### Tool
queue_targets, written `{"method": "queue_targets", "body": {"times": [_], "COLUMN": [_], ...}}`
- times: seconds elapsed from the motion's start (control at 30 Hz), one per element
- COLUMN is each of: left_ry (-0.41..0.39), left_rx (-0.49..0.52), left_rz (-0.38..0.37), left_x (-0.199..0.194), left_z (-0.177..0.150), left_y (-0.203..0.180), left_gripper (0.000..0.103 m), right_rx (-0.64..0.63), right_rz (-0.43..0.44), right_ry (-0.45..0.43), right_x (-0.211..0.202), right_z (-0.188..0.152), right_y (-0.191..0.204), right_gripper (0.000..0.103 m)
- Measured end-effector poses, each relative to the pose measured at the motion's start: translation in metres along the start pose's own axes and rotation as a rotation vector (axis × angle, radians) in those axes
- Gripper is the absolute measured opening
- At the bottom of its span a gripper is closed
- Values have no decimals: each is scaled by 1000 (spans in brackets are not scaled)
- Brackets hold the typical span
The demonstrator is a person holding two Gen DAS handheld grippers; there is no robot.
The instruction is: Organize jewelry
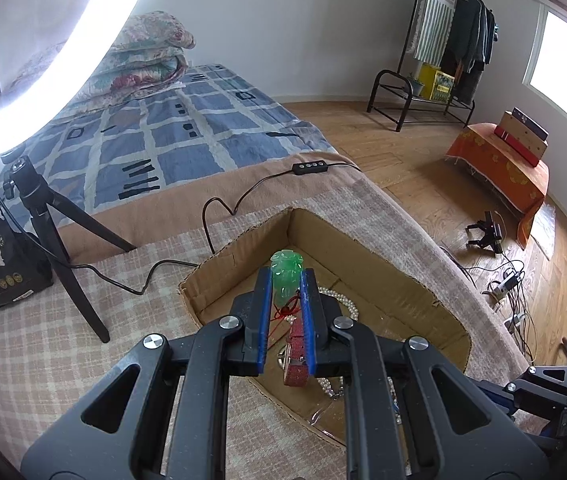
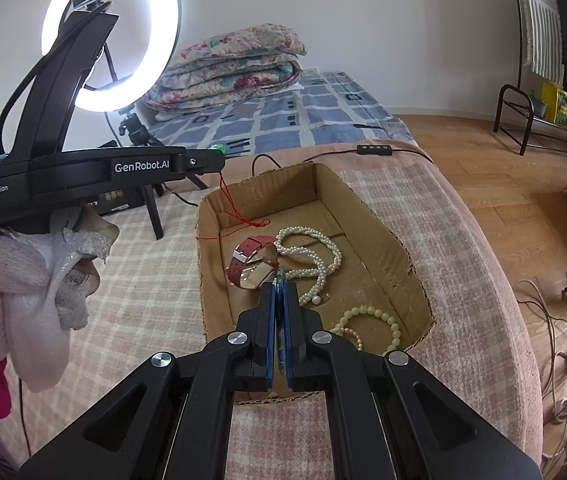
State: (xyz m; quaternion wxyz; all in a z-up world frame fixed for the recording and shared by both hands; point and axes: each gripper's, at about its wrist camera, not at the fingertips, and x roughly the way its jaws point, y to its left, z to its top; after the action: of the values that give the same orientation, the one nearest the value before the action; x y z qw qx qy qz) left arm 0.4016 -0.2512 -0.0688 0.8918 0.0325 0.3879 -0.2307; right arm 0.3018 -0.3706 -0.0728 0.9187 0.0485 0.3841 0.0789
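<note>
Left wrist view: my left claw (image 1: 286, 280) grips the green pendant (image 1: 286, 276) above the cardboard box (image 1: 367, 240); its red cord (image 1: 283, 314) trails down and may snag the red watch (image 1: 295, 354).

Right wrist view: my right claw (image 2: 281, 286) is closed on a thin item (identity unclear), which could slip near the pearl necklace (image 2: 315, 256).

Home bedroom, bed (image 1: 187, 128), clothes rack (image 1: 455, 32)

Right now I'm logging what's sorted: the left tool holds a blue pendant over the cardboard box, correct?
Not quite: the pendant is green, not blue; only the pads gripping it are blue. The left wrist view shows it clamped in the left tool over the cardboard box.
</note>
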Motion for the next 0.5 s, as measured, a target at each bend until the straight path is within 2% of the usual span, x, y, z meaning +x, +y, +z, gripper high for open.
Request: {"method": "queue_targets", "body": {"times": [0.13,0.2,0.23,0.27,0.3,0.33,0.4,0.43,0.5], "left_ry": [-6,-7,-8,-14,-27,-37,-48,-44,-47], "left_rx": [4,5,4,3,2,2,-1,-4,-7], "left_rz": [10,20,25,28,35,40,46,48,50], "left_x": [-3,-4,-5,-6,-9,-10,-14,-14,-16], "left_z": [2,2,2,2,2,2,2,3,4], "left_y": [-1,-1,-1,-1,-2,-1,0,1,2], "left_gripper": [12,16,29,38,55,60,61,64,71], "right_rx": [-10,-16,-20,-24,-28,-31,-38,-39,-41], "right_rz": [-8,-8,-11,-16,-24,-31,-46,-55,-72], "right_ry": [-5,-6,-9,-14,-17,-18,-16,-16,-23], "right_x": [-2,-3,-4,-5,-6,-6,-6,-6,-8], "right_z": [1,1,1,1,1,1,1,1,1], "right_y": [2,3,4,5,5,6,6,6,7], "right_gripper": [4,18,34,47,51,55,63,70,73]}}
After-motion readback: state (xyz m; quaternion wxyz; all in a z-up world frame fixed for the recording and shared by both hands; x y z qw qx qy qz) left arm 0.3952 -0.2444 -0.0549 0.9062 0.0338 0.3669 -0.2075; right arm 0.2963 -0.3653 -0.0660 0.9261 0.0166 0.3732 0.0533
